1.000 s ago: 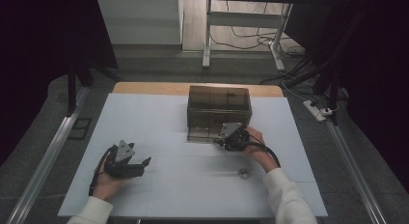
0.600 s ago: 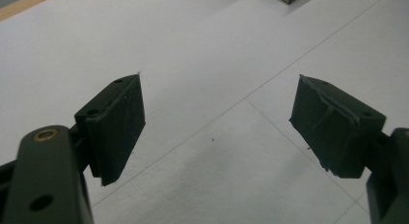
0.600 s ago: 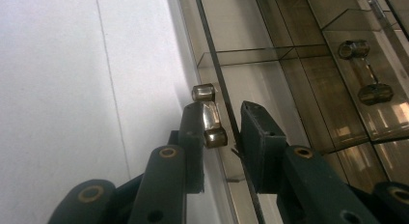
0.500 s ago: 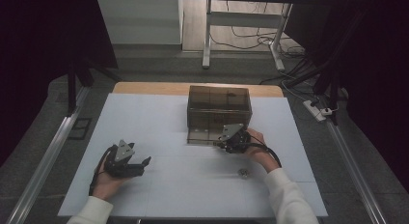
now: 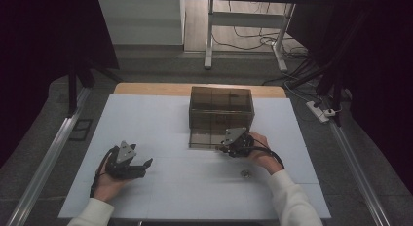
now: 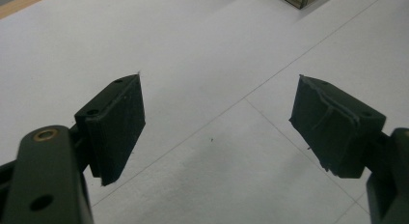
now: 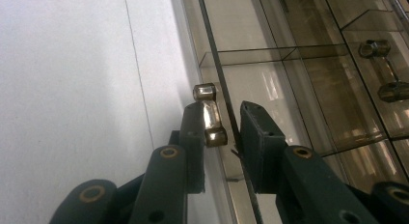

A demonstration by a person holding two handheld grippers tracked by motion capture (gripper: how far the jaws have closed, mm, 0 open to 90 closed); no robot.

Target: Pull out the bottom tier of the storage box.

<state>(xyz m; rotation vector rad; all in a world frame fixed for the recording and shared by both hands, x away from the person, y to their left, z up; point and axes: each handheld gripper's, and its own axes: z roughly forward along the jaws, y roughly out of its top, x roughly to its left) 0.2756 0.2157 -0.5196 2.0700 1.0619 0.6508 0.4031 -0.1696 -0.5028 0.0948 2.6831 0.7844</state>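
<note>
Worktop: I work over a pale blue-white sheeted worktop (image 5: 160,128) with a strip of bare wood along its far edge.

Cabinet: a smoked-brown transparent acrylic cabinet (image 5: 221,106) with inner dividers stands at the middle of the worktop's far edge. In the right gripper view its clear compartments (image 7: 308,89) run up the right half of the frame.

Door: the cabinet's tinted transparent front door panel (image 5: 207,138) lies swung down toward the near edge, almost flat on the worktop. In the right gripper view I see it edge-on as a thin dark line (image 7: 219,84).

Handle: a small polished metal bar handle (image 7: 209,115) on two round posts sits on that door, right at my right jaws. Another like it (image 7: 386,72) shows deeper inside the cabinet.

Right gripper: my black two-jaw right gripper (image 5: 225,149) is at the door's near right corner, the hand (image 5: 263,150) behind it. Its jaws stand narrow and pinch the door's edge, one pad against the handle side, the other against the far face of the panel (image 7: 226,132).

Left gripper: my black left gripper (image 5: 145,163) rests low near the worktop's near left corner, well apart from the cabinet. Its jaws are spread wide with bare worktop between them (image 6: 217,122).

Loose part: a small round metal piece (image 5: 245,174) lies on the worktop near the near edge, just beside my right wrist; I cannot tell what it is.
</note>
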